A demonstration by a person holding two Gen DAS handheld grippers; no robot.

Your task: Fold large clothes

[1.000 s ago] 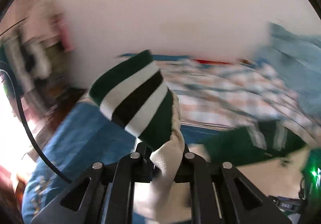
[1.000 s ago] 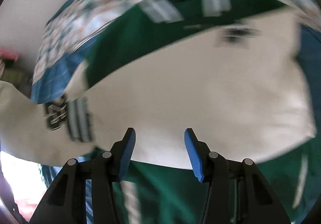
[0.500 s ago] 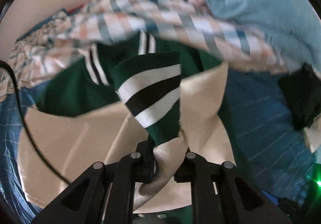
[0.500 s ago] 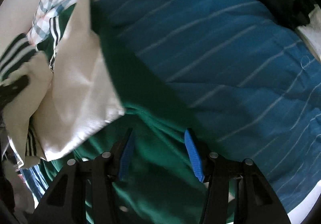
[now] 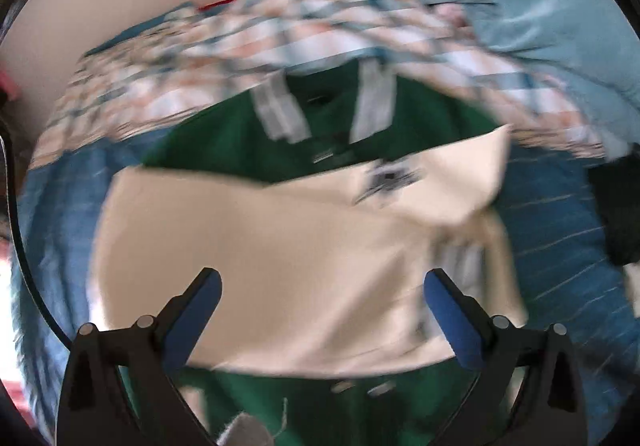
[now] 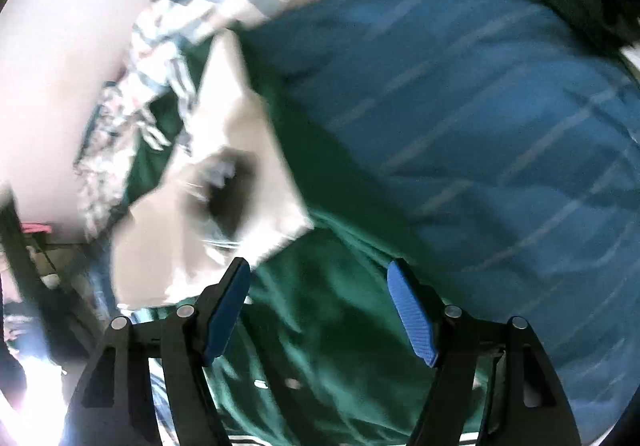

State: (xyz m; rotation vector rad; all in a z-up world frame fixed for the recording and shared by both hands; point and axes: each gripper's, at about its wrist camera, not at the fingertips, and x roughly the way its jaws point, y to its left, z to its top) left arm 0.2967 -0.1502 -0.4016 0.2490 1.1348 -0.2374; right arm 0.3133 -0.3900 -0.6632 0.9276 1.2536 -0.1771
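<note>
Green and cream jacket (image 5: 280, 246) is spread flat on the blue bedspread (image 5: 560, 246), just past the fingers. Nothing is held by the left gripper (image 5: 320, 294); its jaws have just sprung wide. The right gripper (image 6: 320, 298), above the green cloth, has just been opened too, empty.

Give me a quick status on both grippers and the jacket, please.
Left gripper just opened, empty. Right gripper opening, empty. Green-and-cream jacket on the blue bedspread; plaid shirt overlaps its collar.
</note>
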